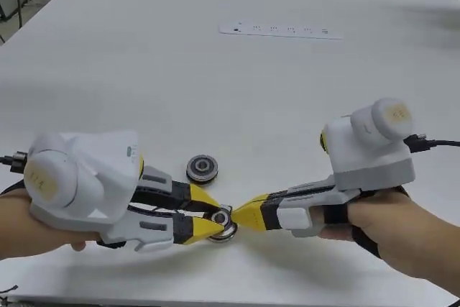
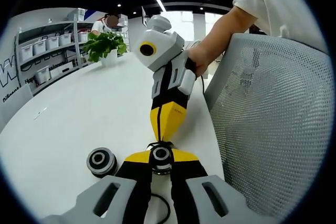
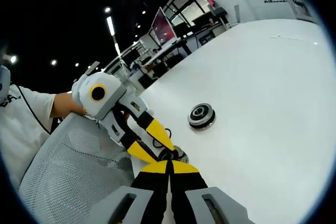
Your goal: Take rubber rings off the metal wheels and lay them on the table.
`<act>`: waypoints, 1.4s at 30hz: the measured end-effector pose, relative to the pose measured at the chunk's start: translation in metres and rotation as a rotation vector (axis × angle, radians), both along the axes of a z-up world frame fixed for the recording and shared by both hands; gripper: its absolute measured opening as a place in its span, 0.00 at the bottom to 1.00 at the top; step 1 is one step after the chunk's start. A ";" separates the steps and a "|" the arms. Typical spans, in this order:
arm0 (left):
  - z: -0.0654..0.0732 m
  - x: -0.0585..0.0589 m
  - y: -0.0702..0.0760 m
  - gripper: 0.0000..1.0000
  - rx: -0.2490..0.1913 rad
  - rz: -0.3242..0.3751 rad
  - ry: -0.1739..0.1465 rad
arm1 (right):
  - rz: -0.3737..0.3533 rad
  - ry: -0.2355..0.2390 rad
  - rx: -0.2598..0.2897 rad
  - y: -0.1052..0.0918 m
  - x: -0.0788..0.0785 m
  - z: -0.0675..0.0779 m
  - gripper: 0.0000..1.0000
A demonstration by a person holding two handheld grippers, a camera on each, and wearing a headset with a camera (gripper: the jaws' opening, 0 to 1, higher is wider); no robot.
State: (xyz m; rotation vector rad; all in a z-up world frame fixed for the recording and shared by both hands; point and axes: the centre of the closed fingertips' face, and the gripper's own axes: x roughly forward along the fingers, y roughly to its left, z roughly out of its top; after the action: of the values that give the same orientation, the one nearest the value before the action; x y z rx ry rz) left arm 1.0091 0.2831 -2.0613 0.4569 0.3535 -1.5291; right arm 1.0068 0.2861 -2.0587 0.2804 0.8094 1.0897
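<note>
**While Clamped Left, Peeled From the Right**

Holds the metal wheel point(image 2: 160, 157) across its rim between the left gripper's point(image 1: 215, 219) narrowed jaws, low over the near edge of the table point(image 1: 287, 106), presumably to brace it against a pull. Meets it head-on with the right gripper point(image 1: 241, 217), jaws pressed to a point at the wheel's edge, seemingly nipping a thin black rubber ring point(image 2: 155, 144). Leaves a second wheel point(image 1: 202, 168), ring on, flat just behind, likely next in line. Has a power strip point(image 1: 280, 30) well apart, far side.

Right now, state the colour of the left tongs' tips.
Yellow; left tongs clearest in left gripper view.
</note>
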 end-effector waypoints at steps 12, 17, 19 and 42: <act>0.000 -0.001 -0.001 0.07 0.000 0.006 0.014 | 0.085 -0.074 -0.019 0.013 -0.003 0.011 0.00; 0.000 0.000 0.000 0.07 -0.006 0.014 0.019 | 0.049 -0.041 -0.037 0.008 0.000 0.002 0.00; 0.000 0.000 0.000 0.07 -0.014 0.018 0.026 | 0.045 -0.037 -0.043 0.005 0.001 0.000 0.00; 0.044 -0.001 0.024 0.50 -0.105 0.036 0.067 | -0.015 -0.041 -0.029 -0.014 0.012 0.012 0.00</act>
State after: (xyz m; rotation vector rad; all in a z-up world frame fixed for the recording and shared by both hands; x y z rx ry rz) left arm 1.0081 0.3070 -2.0171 0.3162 0.3302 -1.5224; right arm 1.0189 0.2718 -2.0467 0.2388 0.7848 1.0662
